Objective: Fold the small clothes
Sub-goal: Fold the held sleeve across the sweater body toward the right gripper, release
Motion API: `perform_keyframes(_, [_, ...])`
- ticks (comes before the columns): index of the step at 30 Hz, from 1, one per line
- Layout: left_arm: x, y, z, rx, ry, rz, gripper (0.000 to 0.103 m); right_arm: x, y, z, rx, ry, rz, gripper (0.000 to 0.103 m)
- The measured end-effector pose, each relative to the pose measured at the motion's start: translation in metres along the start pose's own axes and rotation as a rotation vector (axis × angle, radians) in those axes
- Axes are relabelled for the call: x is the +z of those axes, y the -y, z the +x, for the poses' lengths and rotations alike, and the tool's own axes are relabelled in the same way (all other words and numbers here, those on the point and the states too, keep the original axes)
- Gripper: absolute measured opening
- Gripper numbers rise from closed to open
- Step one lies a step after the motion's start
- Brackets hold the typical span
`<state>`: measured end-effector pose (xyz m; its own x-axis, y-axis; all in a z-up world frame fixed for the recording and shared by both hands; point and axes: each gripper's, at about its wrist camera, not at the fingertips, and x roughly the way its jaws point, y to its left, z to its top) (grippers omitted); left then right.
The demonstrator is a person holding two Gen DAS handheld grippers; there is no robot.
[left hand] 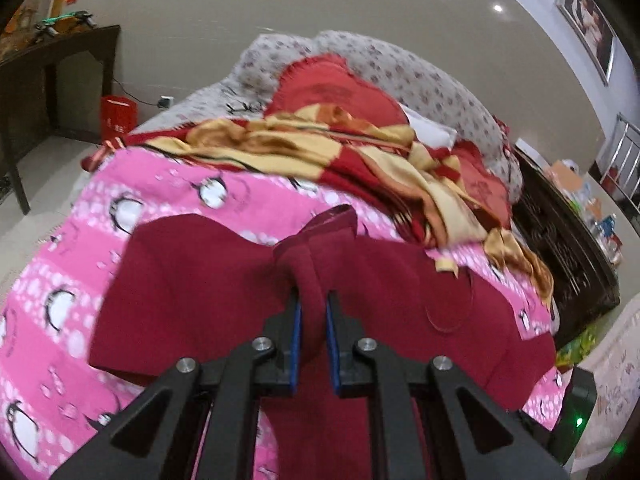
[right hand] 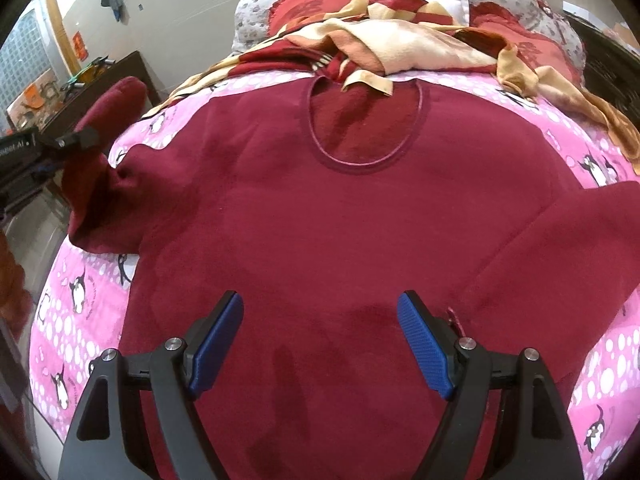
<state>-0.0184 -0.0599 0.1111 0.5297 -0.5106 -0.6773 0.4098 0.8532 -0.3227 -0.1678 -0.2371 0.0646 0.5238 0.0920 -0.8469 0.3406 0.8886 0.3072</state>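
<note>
A dark red long-sleeved top lies flat, neck away from me, on a pink penguin-print bedsheet. My left gripper is shut on the top's left sleeve and holds its cuff lifted above the bed. It also shows in the right wrist view at the left edge, with the sleeve raised. My right gripper is open and empty, just above the top's lower body. The right sleeve lies flat on the sheet.
A rumpled red and gold blanket and red pillows lie at the head of the bed. A dark wooden table stands to the left with a red bin. A dark carved bed frame runs along the right.
</note>
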Motion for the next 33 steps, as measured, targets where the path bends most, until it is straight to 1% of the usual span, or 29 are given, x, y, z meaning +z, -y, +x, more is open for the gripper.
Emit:
perform_keyframes(4, [-0.011,0.003,0.004,-0.002,-0.022,0.015,0.011,0.002,0.001,0.001,0.02,-0.003,0.02,0.094])
perform_keyframes(7, [-0.018,0.001,0.004,-0.004,-0.031,0.01,0.011,0.01,-0.002,-0.001,0.061,0.013,0.038,0.094])
perform_keyframes(9, [-0.024,-0.001,0.002,0.001,-0.035,0.016,0.011,0.022,-0.005,-0.002,0.134,0.023,0.078,0.094])
perform_keyframes(13, [-0.036,-0.005,-0.002,0.003,-0.037,0.014,0.011,0.052,-0.019,-0.003,0.319,0.027,0.158,0.094])
perform_keyframes(15, [-0.042,-0.006,-0.002,0.002,-0.039,0.013,0.011,0.066,-0.034,0.002,0.4,-0.008,0.157,0.094])
perform_keyframes(17, [-0.047,-0.004,-0.001,0.003,-0.045,0.016,0.011,0.077,-0.052,0.012,0.45,-0.044,0.151,0.094])
perform_keyframes(22, [-0.058,-0.001,-0.002,0.009,-0.043,0.047,0.011,0.096,-0.078,0.038,0.483,-0.104,0.171,0.095])
perform_keyframes(26, [-0.06,-0.004,-0.003,0.001,-0.039,0.032,0.011,0.101,-0.088,0.064,0.495,-0.192,0.212,0.094])
perform_keyframes(27, [-0.061,-0.004,-0.003,0.0,-0.041,0.031,0.011,0.1,-0.09,0.071,0.512,-0.22,0.226,0.093])
perform_keyframes(28, [-0.061,-0.004,-0.003,0.001,-0.042,0.03,0.011,0.099,-0.092,0.076,0.528,-0.234,0.23,0.089])
perform_keyframes(29, [-0.061,-0.004,-0.003,0.001,-0.044,0.03,0.011,0.098,-0.095,0.081,0.544,-0.245,0.228,0.073])
perform_keyframes(30, [-0.062,-0.004,-0.003,0.002,-0.046,0.032,0.011,0.097,-0.097,0.083,0.546,-0.249,0.218,0.05])
perform_keyframes(32, [-0.063,-0.003,-0.003,-0.003,-0.052,0.038,0.012,0.097,-0.102,0.085,0.52,-0.233,0.175,0.038])
perform_keyframes(33, [-0.064,-0.004,-0.005,-0.006,-0.054,0.041,0.015,0.097,-0.104,0.083,0.517,-0.215,0.147,0.03])
